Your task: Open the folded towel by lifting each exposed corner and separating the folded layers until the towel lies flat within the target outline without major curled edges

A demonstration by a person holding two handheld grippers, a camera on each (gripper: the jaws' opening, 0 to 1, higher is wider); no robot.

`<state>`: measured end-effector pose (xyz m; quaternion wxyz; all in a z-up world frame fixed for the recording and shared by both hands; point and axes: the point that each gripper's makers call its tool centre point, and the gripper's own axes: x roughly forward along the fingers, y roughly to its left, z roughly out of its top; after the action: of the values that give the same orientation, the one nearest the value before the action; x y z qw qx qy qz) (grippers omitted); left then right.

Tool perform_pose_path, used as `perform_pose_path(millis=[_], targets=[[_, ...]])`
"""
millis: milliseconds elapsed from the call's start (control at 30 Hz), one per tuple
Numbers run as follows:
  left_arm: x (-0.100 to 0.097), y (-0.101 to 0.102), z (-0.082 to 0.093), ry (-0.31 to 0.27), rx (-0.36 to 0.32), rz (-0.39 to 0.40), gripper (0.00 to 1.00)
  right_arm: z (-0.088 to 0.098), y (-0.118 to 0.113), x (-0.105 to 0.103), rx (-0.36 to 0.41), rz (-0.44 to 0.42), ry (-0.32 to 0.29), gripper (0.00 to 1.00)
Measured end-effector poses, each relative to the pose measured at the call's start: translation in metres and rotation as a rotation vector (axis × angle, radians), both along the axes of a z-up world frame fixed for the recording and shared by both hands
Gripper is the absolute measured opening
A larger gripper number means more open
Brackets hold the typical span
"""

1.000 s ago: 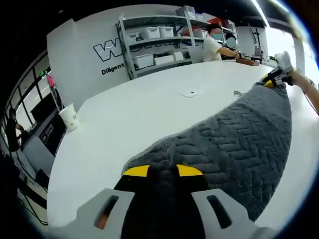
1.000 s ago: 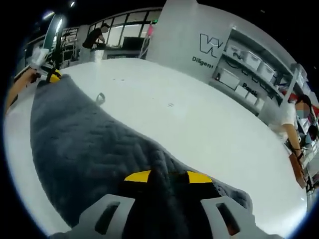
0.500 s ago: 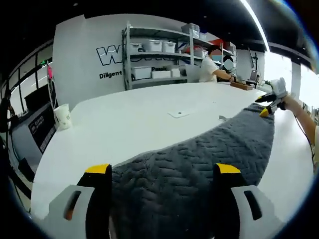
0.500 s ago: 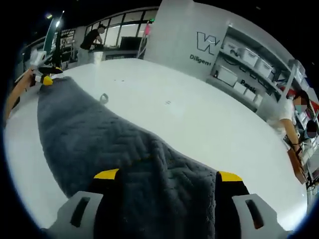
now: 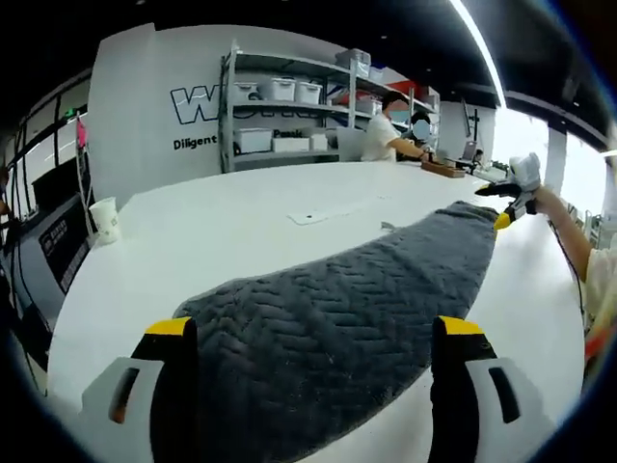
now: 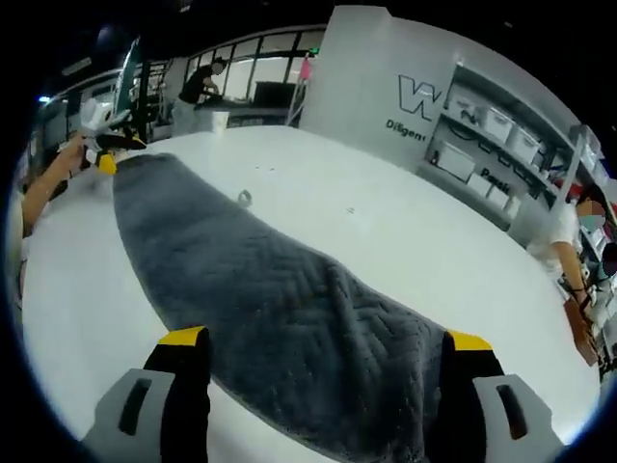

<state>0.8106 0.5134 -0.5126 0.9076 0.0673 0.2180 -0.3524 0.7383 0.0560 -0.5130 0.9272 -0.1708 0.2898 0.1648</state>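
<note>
White bench (image 5: 241,222), wide and glossy, with shelving (image 5: 289,106) of bins against the back wall at 12 o'clock and a paper cup (image 5: 102,218) near the 9 o'clock edge in the left gripper view.

Your grey quilted towel (image 5: 357,289) lies along the bench as one long strip, running from between your left jaws out toward 2 o'clock, where the right gripper (image 5: 501,198) sits at its far end. In the right gripper view the same towel (image 6: 260,289) runs from between your jaws up to 10 o'clock, ending just beside the left gripper (image 6: 106,145).

Left gripper (image 5: 313,333): jaws spread wide, released, nothing between the pads; the towel's near end lies between them on the bench. Right gripper (image 6: 328,342): same, jaws wide apart and empty, straddling its end of the towel.

No outline marking is readable on the bench, so you can't judge the fit from here.

The strip looks narrow for a towel, so it's likely one fold remains along its length. To do this step well:
- Find the exposed top layer's corner at each end, along the long edge.
- Pinch only that top layer; take too much and the whole strip lifts.
- Lift both ends together and carry the layer across evenly, keeping light tension so the middle doesn't sag or curl.
- Lay it down, don't drop it.
</note>
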Motion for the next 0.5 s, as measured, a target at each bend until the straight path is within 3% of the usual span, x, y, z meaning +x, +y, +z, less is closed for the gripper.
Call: perform_pose_path(millis=[233, 367, 500], targets=[[-0.023, 0.002, -0.003, 0.003, 0.015, 0.003, 0.99, 0.002, -0.022, -0.017, 0.022, -0.017, -0.017, 0.98], [-0.04, 0.0, 0.001, 0.007, -0.011, 0.003, 0.97, 0.002, -0.038, -0.02, 0.038, -0.039, -0.02, 0.96], [-0.052, -0.002, 0.007, -0.025, -0.018, 0.019, 0.96, 0.0, -0.049, -0.018, 0.066, -0.046, -0.011, 0.9]])
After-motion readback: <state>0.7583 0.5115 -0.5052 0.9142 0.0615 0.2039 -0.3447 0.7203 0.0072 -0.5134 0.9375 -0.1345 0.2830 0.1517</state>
